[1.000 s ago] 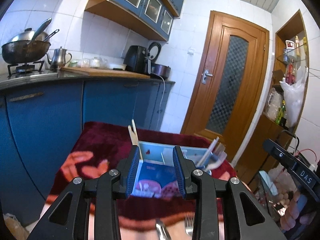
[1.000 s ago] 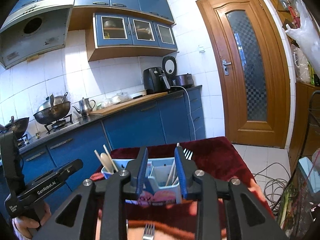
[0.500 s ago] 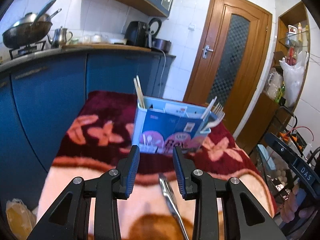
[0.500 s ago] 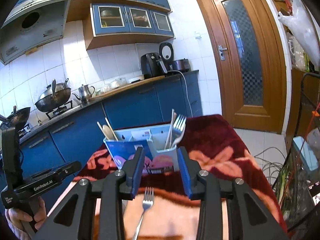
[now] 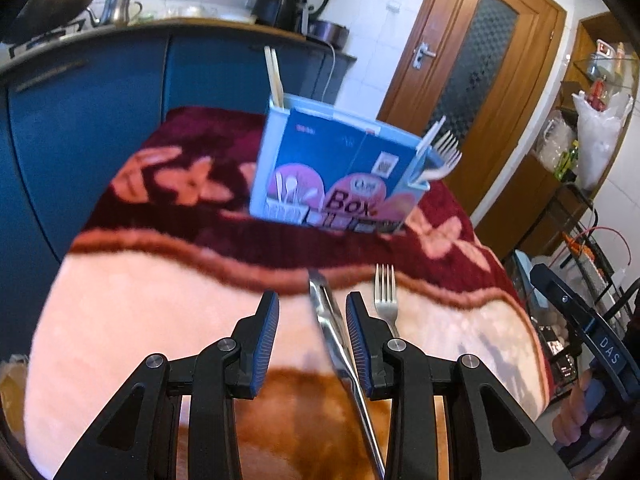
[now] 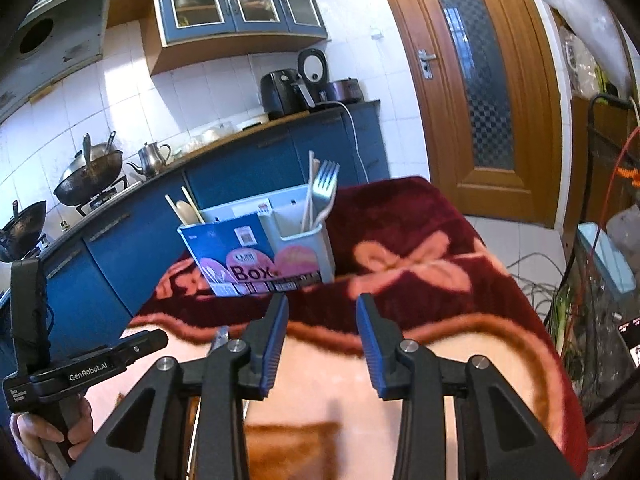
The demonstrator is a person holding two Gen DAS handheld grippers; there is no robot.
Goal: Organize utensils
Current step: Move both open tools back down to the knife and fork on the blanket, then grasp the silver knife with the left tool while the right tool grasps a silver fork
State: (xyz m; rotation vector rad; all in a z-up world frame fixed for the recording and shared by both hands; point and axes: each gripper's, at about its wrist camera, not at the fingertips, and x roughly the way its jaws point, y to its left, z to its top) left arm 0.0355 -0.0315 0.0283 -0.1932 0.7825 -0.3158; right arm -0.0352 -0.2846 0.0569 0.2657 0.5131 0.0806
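**Kitchen table, two loose utensils and a box waiting for them**

Blue kitchen cupboards and a wooden door stand behind a table [image 5: 120,320] spread with a thick maroon and peach blanket. Toward its far side sits the utensil box [image 5: 336,172], blue printed card with pale compartments, chopsticks standing in one end and forks in the other.

Nearer, flat on the blanket, lies a long silver utensil [image 5: 340,344], probably a knife, though the blur leaves that unsure. It runs between the fingers of the left claw [image 5: 312,340], close against the right-hand pad; that claw is spread apart and grips nothing. Just beside it lies a steel fork [image 5: 386,300], tines toward the box.

Both look stiff, light and slick, and sunk a little in soft pile; I'd pinch across the handle, mid-length. The right claw [image 6: 322,340] also gapes wide, empty.
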